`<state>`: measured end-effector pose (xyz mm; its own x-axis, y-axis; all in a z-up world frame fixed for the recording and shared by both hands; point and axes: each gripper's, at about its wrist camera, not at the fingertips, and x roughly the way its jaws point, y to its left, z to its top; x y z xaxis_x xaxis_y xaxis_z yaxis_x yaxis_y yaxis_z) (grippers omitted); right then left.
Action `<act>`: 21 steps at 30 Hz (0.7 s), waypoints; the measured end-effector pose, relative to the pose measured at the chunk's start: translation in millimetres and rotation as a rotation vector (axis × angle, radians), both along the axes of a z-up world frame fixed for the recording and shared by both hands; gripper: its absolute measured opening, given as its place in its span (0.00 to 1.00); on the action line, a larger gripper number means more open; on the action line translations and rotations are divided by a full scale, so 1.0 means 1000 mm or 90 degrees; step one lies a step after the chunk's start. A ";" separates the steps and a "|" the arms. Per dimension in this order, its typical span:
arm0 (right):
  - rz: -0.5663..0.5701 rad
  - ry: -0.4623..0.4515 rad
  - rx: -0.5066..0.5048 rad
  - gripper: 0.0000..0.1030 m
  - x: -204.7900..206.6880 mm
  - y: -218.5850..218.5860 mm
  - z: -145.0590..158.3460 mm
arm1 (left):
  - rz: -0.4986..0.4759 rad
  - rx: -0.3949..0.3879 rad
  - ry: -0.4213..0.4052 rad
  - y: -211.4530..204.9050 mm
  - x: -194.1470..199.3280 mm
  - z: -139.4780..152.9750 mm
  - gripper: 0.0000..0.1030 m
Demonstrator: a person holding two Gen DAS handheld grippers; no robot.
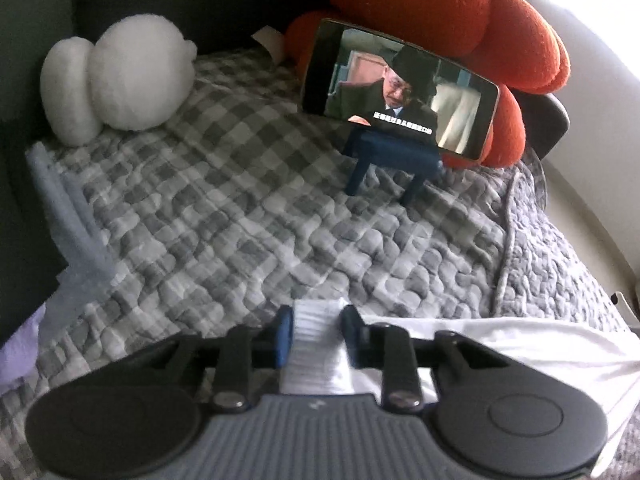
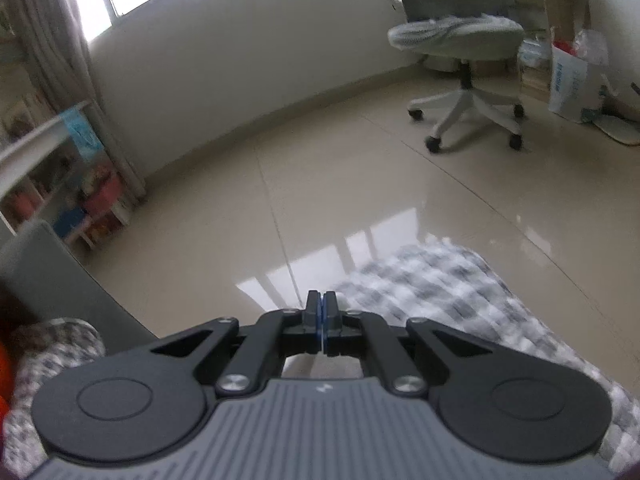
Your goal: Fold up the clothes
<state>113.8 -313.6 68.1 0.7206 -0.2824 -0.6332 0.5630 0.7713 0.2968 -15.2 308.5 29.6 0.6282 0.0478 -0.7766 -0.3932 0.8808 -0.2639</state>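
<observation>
Left tool (image 1: 316, 334) clamped on white garment's ribbed strip (image 1: 314, 344), strip running away lengthwise, right tool (image 2: 321, 312) pressed together.

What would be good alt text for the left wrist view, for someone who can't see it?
The left gripper has a ribbed edge of a white garment between its jaws, above a grey checked quilt. Beyond, a phone playing a video leans on a small blue stand against an orange cushion, with a white plush toy to the left.

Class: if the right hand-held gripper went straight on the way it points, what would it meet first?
Probably the glossy tiled floor: the right hand-held gripper points down at it, beside the checked blanket. Depth is unclear.
</observation>
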 end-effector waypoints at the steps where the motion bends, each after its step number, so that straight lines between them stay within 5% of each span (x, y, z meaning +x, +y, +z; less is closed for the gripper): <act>1: 0.002 0.002 0.002 0.00 -0.001 -0.001 -0.002 | -0.001 0.003 -0.006 0.000 -0.001 -0.001 0.23; 10: 0.045 -0.008 -0.012 0.00 0.008 -0.001 0.014 | 0.022 0.001 -0.044 0.004 -0.009 0.005 0.21; 21: 0.069 0.070 -0.048 0.01 0.051 0.012 0.003 | 0.076 -0.035 -0.065 0.010 -0.011 -0.001 0.21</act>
<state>165.2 -301.6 71.3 0.6771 -0.2571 -0.6895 0.5016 0.8468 0.1769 -25.9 318.7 28.2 0.6961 0.0860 -0.7128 -0.4634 0.8121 -0.3546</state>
